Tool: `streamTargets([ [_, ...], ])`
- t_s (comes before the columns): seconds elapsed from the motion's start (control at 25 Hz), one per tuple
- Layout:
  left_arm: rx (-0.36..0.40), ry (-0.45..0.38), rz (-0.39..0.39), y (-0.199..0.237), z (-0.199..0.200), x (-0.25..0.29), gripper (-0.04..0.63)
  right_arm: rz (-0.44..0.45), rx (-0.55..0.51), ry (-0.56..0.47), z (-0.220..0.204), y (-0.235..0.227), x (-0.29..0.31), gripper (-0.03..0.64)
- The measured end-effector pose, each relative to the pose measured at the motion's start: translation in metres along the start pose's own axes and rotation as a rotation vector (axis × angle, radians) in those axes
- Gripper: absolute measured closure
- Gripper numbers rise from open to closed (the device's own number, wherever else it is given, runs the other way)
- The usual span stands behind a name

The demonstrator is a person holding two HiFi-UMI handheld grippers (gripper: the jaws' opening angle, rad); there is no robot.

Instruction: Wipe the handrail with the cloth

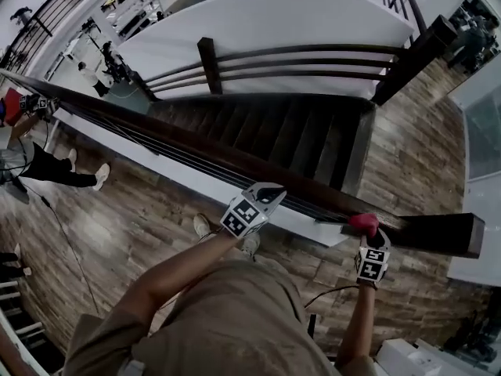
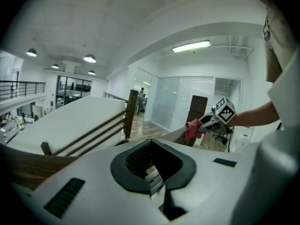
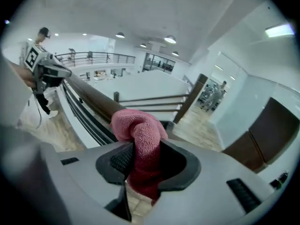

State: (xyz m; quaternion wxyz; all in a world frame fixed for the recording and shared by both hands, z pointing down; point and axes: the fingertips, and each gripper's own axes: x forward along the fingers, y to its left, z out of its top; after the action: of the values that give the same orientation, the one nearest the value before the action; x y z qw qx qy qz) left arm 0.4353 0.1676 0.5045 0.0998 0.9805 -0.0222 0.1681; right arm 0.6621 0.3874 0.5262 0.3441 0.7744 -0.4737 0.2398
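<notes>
Cloth (image 3: 139, 128) in right gripper (image 3: 142, 168), on handrail (image 1: 196, 152)

Handrail (image 1: 196, 149): dark wood, runs diagonally from upper left to lower right.
Left gripper (image 1: 270, 194): over mid rail, marker cube toward wearer.
Right gripper (image 1: 368, 238): near rail's right end, apart from left gripper.
Cloth (image 1: 362, 223): red, bunched at right gripper's tip, on rail top.
Staircase (image 1: 266, 131): dark steps beyond rail.
Floor (image 1: 117, 225): wood planks.
Person (image 1: 55, 171): at left, dark legs, white shoes.
</notes>
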Motion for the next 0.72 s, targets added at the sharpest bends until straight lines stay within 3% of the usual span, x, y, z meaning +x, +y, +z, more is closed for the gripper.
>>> streamTargets([
  [0.36,-0.113,-0.076,0.276,0.092,-0.02,-0.127,0.578,0.405,-0.2,-0.269,0.174,0.197,0.008,0.472],
  [0.72,-0.213,-0.107,0.524,0.151,-0.053,-0.249,0.578,0.69,-0.369,-0.344,0.239,0.36,-0.01,0.472],
])
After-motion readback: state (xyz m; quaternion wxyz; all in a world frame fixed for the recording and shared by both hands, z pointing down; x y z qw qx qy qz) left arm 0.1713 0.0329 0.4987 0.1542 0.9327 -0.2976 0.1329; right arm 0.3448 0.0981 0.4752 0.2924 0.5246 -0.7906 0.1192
